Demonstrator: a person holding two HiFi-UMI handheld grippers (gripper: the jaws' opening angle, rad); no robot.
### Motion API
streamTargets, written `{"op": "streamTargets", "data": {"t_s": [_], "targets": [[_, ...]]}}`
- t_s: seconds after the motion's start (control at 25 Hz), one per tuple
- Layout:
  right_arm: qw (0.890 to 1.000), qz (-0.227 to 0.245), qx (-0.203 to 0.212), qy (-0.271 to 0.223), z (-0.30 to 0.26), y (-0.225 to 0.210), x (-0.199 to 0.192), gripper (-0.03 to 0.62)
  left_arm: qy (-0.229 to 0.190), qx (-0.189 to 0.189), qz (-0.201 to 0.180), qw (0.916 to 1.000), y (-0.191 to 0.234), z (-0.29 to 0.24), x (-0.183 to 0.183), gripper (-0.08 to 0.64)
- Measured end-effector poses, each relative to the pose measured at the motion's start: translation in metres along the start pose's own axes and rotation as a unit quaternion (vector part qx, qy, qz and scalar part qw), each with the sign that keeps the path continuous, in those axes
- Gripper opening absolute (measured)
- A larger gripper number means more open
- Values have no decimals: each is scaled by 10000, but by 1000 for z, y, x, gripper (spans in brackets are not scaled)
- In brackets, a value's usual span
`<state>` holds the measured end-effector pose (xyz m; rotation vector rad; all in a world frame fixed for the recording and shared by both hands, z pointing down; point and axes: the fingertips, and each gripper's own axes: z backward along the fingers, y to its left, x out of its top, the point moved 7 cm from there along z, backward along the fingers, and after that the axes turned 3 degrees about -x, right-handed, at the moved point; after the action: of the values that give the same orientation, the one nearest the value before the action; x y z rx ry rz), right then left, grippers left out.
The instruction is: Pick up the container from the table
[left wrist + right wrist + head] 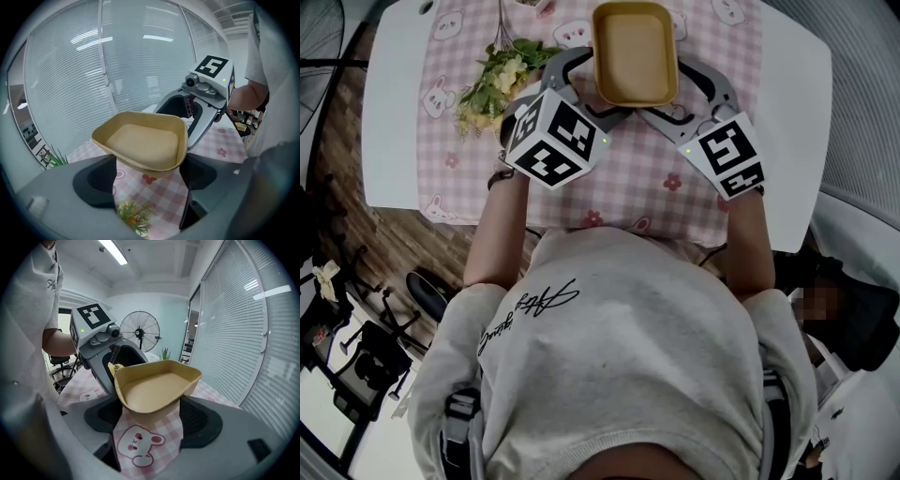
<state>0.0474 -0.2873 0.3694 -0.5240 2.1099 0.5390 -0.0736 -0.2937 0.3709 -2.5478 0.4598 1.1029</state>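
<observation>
A tan, shallow rectangular container (633,52) hangs above the pink checked tablecloth (656,187), held from both sides. My left gripper (581,82) is shut on its left end and my right gripper (686,89) on its right end. In the left gripper view the container (143,140) sits between the dark pads (101,183), which press on its lower walls, with the left gripper (150,176) under its near end. The right gripper view shows the same container (152,390) clamped in the right gripper (150,416). The container is empty.
A bunch of yellow and green flowers (497,80) lies on the cloth left of the container. The white table (394,112) ends close on both sides. A standing fan (139,331) is beyond the table, and blinds cover the window wall (117,61).
</observation>
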Motion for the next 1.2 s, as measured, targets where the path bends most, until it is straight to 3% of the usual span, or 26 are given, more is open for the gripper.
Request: {"op": "streamTargets", "data": {"t_s": [1.2], "targets": [[9996, -18, -105, -274, 29, 30, 36, 380, -195, 113, -185, 9996, -15, 52, 12, 411]]}}
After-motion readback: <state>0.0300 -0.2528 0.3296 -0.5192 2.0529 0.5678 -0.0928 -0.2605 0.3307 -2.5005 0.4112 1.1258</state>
